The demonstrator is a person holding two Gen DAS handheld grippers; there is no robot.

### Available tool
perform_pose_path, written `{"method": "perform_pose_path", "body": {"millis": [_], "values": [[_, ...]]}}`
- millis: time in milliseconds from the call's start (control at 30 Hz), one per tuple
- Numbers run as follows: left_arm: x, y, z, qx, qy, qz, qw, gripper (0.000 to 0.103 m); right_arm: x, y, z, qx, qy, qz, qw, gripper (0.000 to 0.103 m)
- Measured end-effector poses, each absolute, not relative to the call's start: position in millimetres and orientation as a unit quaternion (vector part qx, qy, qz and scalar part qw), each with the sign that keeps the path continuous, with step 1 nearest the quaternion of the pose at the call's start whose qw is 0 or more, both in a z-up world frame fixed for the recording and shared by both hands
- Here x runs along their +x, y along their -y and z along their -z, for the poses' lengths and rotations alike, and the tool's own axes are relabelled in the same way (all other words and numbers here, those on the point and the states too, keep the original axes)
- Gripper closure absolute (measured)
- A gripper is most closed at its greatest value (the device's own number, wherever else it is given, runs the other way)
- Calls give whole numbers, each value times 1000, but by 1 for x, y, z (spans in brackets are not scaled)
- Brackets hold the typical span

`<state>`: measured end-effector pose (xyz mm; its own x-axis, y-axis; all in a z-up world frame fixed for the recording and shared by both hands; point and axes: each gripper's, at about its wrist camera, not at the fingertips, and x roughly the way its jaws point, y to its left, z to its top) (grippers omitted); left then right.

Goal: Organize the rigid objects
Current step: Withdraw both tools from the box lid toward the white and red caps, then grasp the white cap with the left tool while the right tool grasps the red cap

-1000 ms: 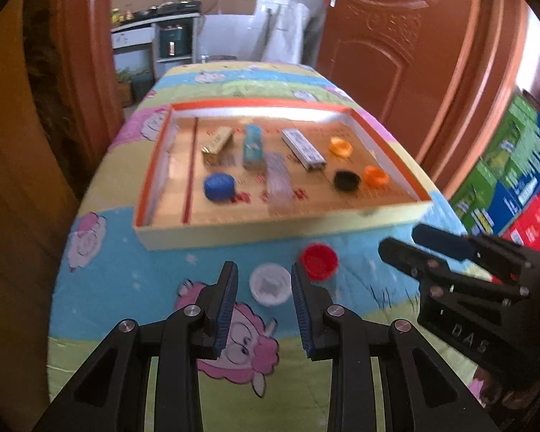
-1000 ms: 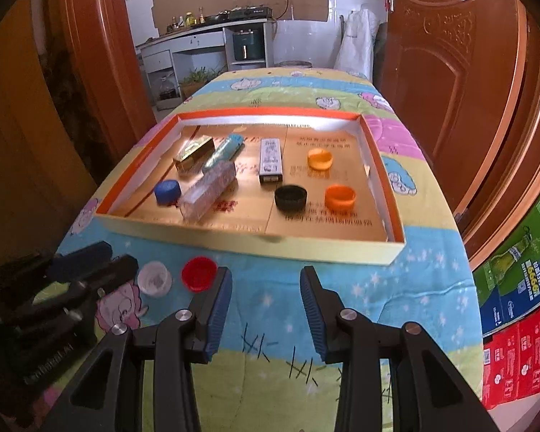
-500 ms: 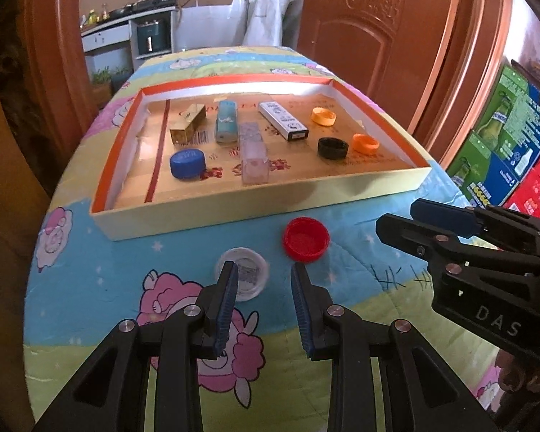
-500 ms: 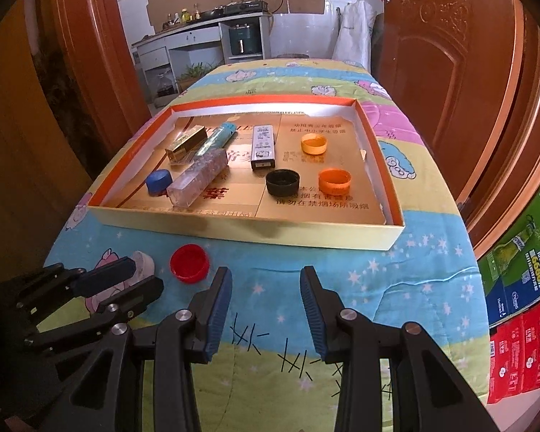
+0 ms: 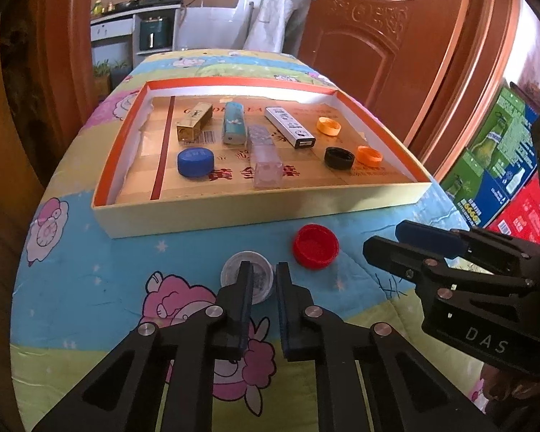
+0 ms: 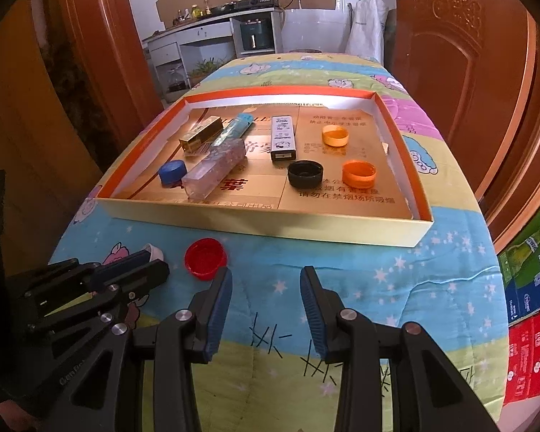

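From your left wrist, your left gripper (image 5: 264, 277) has narrowed around the white cap's (image 5: 247, 280) rim on the quilt (image 5: 90, 270); contact is unclear. It's light, stiff, slippery: pinch the rim squarely. From your right wrist, your right gripper (image 6: 266, 288) gapes empty beside the red cap (image 6: 205, 253).

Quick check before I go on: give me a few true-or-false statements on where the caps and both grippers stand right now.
1. The red cap lies on the cloth outside the tray. True.
2. The left gripper is at the red cap. False: its narrowed fingers are at the white cap, with the rim between them.
3. The right gripper is open and holds nothing. True.
4. The blue cap is outside the tray. False: it sits inside, near the left wall.
5. The black cap and an orange cap sit side by side in the tray. True.
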<state>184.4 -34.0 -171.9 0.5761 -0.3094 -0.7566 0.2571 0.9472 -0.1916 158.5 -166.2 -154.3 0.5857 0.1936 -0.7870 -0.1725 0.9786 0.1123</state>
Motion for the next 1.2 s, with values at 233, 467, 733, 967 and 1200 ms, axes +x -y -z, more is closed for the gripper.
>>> {"method": "perform_pose_path", "body": {"millis": [233,467,733,967,1200], "values": [[184,35,171,-27,-431,162,887,93,158,164,154,12,-445,-106,889,64],[178,39,162,3,-420,158,894,84,160,165,157,13,-453,-97,886,64],[176,34,159,16,-411,139,901,51,161,170,160,28,-453,-95,886,64],[188,37,176,15,-439,128,889,51,159,169,159,27,-451,-99,887,64],[190,35,177,15,-433,117,894,72,160,168,160,31,-448,-119,886,64]]}}
